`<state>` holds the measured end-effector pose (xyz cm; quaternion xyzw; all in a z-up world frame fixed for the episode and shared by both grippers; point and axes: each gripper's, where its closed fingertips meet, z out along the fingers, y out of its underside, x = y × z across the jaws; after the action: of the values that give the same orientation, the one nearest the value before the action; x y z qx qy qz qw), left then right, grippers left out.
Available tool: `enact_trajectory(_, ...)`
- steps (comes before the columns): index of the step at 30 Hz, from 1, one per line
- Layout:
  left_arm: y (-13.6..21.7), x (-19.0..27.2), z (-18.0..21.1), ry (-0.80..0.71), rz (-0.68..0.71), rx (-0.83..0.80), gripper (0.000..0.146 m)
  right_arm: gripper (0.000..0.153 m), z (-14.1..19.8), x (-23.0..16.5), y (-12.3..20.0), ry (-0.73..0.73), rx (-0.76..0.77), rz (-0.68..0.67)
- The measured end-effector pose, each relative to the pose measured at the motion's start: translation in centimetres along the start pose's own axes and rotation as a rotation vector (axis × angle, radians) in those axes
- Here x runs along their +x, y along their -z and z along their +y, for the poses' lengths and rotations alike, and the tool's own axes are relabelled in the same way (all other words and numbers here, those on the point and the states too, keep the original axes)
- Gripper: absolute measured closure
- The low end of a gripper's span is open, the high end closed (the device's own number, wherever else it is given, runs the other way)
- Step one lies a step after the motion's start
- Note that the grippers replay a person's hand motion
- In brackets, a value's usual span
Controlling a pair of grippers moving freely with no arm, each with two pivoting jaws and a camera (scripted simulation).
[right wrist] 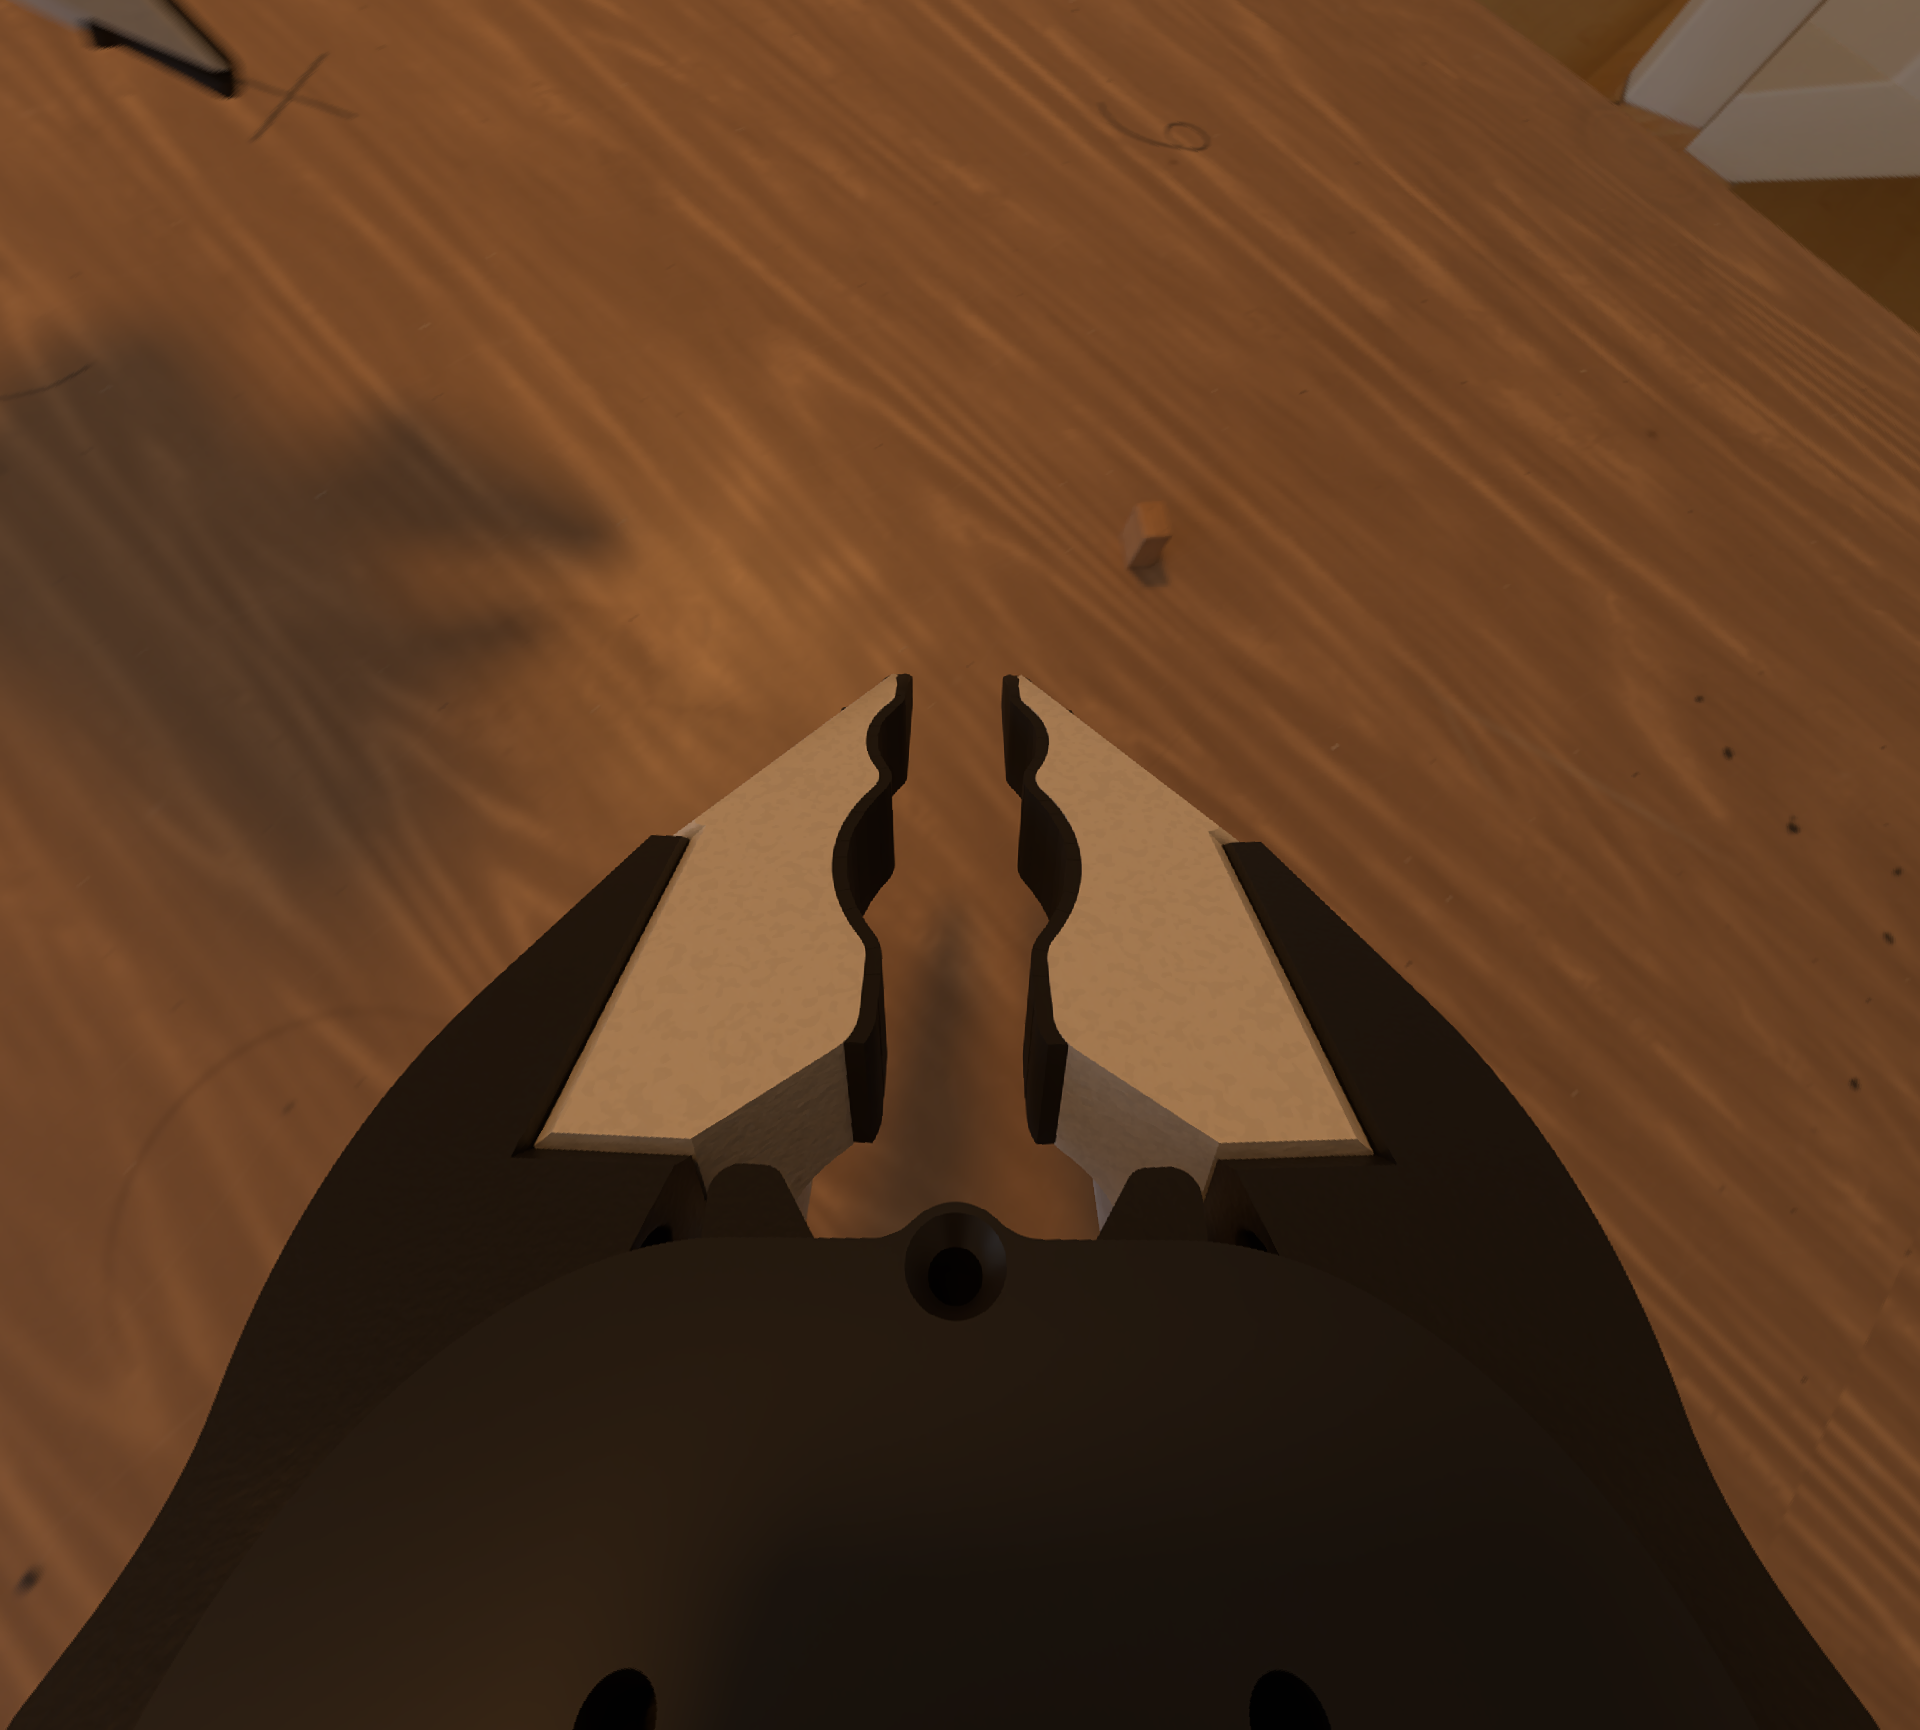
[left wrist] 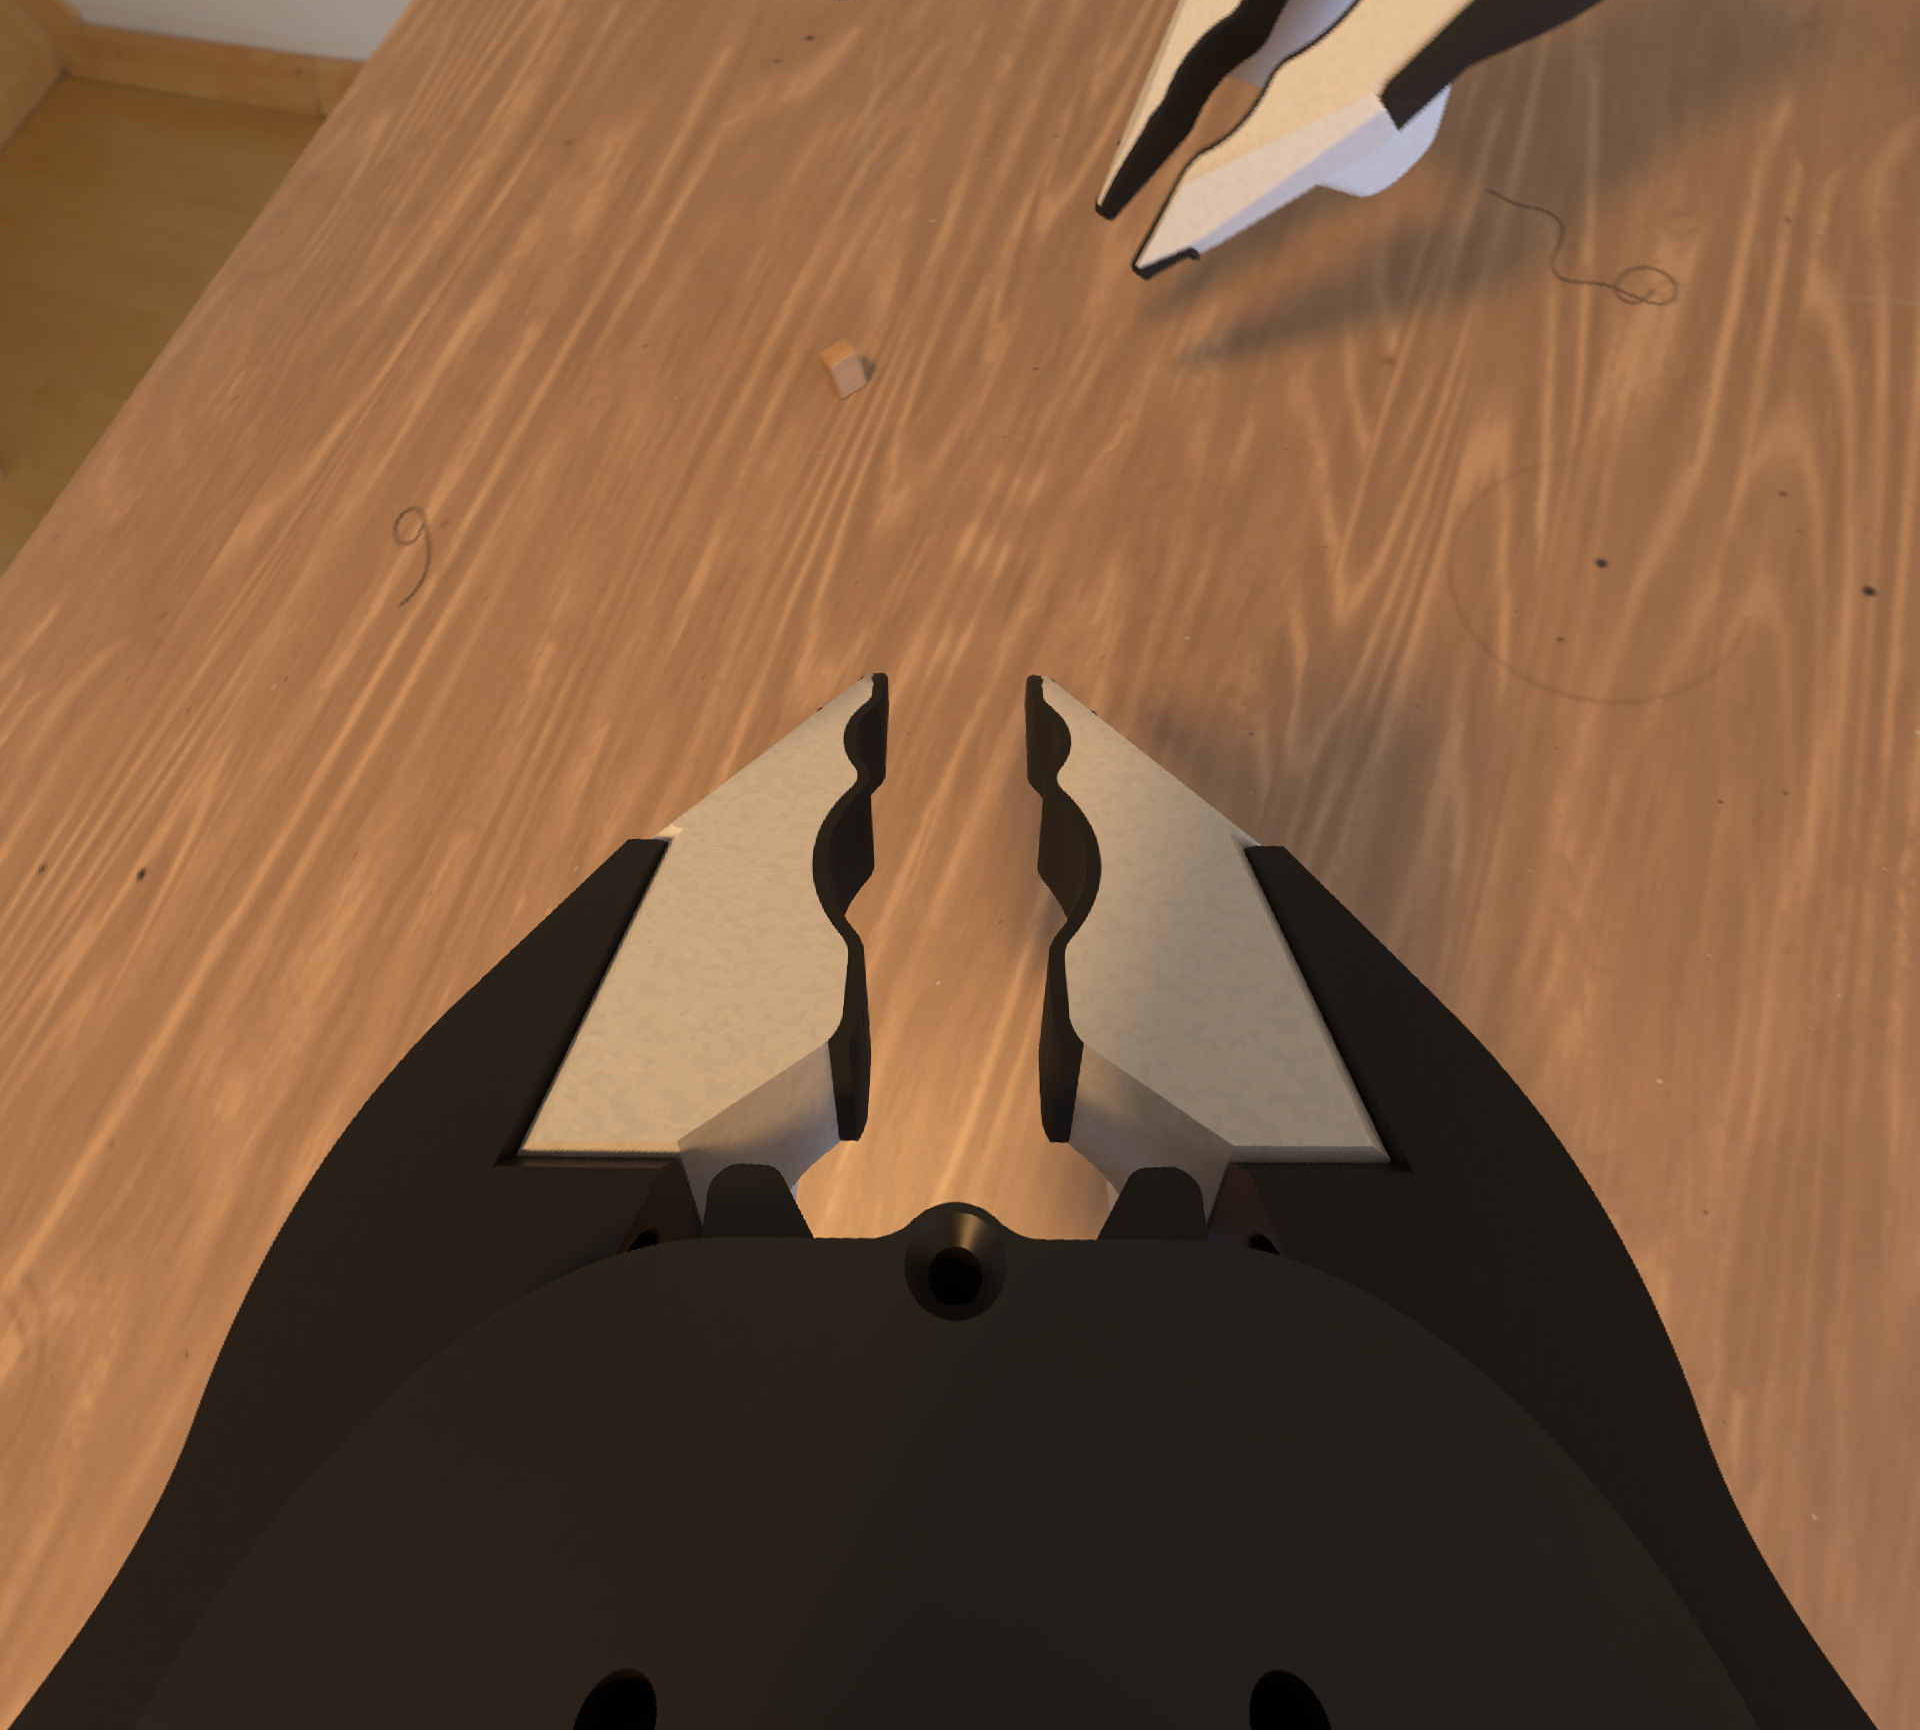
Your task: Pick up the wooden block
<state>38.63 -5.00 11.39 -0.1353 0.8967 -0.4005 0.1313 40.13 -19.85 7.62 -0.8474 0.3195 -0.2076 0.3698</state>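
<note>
The tiny wooden block (left wrist: 845, 367) sits on the table (left wrist: 520, 745), upper-centre of the left wrist view; both the left gripper (left wrist: 956, 678) and the right gripper (right wrist: 956, 678) are released and empty, so a misaligned pinch could flick it away.

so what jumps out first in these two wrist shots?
The left gripper fills the lower half of its view, jaws apart and empty. Ahead of it, slightly left, a tiny wooden block sits alone on the wood-grain table. The right gripper hangs over the table at upper right, also open.

Wood-grain table (left wrist: 520, 745), pencil marks & specks on top – one small wooden block (left wrist: 845, 368) lying mid-surface
</note>
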Motion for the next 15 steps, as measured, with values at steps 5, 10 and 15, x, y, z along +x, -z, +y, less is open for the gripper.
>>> enact_trajectory(5, 1.0, -2.1, 1.7, 0.090, -0.044, 0.053, 0.126, 0.131, -1.2, 3.8, -3.3, -0.057, -0.053, 0.025)
enact_trajectory(10, 2.0, -4.0, 2.8, 0.120, -0.100, 0.099, 0.132, 0.135, -1.8, 6.9, -4.1, -0.099, -0.065, 0.066)
enact_trajectory(15, 2.3, -5.4, 3.9, 0.133, -0.122, 0.118, 0.143, 0.148, -2.3, 6.5, -4.2, -0.101, -0.080, -0.016)
